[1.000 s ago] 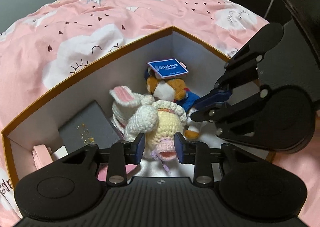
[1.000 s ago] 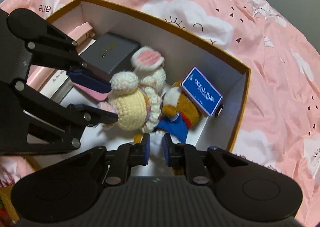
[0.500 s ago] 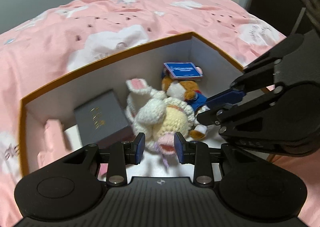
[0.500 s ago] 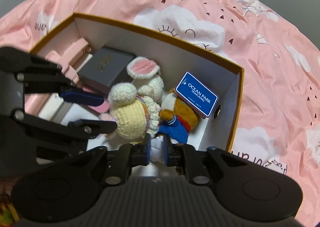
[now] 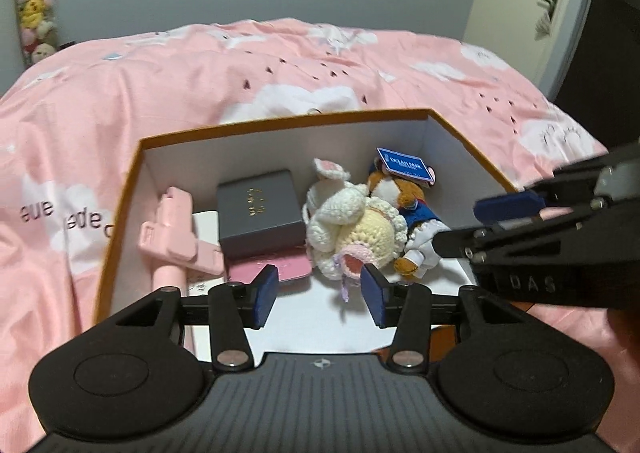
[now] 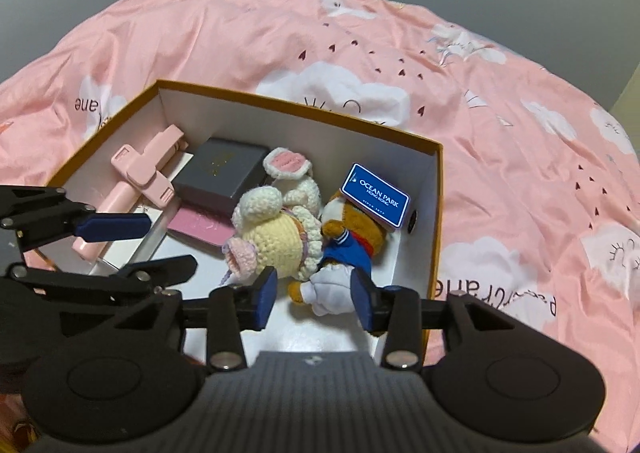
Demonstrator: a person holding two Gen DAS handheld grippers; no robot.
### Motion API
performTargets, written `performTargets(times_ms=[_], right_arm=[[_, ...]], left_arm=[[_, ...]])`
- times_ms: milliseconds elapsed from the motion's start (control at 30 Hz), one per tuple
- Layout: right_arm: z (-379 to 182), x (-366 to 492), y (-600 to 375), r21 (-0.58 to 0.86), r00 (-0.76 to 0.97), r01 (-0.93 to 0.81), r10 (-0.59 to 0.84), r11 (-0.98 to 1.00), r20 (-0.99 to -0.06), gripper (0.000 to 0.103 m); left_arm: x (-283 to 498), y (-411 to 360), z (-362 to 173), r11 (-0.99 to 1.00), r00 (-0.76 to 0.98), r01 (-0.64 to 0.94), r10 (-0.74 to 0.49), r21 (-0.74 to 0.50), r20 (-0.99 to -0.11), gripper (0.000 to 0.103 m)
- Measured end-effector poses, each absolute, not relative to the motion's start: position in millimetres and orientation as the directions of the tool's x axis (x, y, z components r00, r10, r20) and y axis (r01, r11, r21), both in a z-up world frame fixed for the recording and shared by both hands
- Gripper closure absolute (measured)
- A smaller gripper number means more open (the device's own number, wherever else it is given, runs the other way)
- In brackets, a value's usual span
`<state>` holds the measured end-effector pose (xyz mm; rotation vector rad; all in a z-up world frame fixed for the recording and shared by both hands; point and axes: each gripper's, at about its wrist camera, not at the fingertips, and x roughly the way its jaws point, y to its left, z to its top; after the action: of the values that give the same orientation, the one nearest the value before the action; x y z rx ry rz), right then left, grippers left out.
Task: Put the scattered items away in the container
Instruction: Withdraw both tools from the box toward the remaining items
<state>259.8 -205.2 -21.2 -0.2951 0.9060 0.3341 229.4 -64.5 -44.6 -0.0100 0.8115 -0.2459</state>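
Doorway seemingly only left-view.

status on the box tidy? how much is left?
Done: the crochet bunny doll, sailor plush, grey gift box and pink selfie stick lie inside the orange box. In hand: nothing; the left gripper and right gripper are both opening, pads clear of the toys. Left: no stray items show on the visible pink bedspread.

Bed: pink duvet cover, white cloud print. Directly on it: open orange-rimmed box, white inside.
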Motion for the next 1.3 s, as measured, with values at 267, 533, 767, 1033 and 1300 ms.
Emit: performTargets(times_ms=[267, 533, 767, 1033, 1300], right_arm=[[-20, 235, -211, -0.082, 0.631, -0.33, 0.155, 0.94, -0.76, 0.051], [-33, 216, -219, -0.04, 0.694, -0.221, 0.128, 0.974, -0.709, 0.044], [-47, 202, -226, 0.008, 0.766, -0.143, 0.116, 0.99, -0.632, 0.036], [-57, 196, -223, -0.002, 0.798, -0.158, 0.126, 0.988, -0.589, 0.025], [-43, 180, -215, -0.01, 0.809, -0.158, 0.124, 0.987, -0.574, 0.015]], left_arm=[[208, -65, -38, 0.974, 0.713, 0.205, -0.218, -0.099, -0.667, 0.046], [197, -67, -49, 0.987, 0.758, 0.152, -0.151, -0.053, -0.635, 0.032], [197, -54, -61, 0.988, 0.773, 0.076, -0.143, -0.133, -0.618, 0.024], [200, -48, -69, 0.996, 0.783, 0.023, -0.07, -0.083, -0.618, 0.016], [181, -34, -44, 0.987, 0.82, -0.01, -0.082, -0.157, -0.567, 0.017]])
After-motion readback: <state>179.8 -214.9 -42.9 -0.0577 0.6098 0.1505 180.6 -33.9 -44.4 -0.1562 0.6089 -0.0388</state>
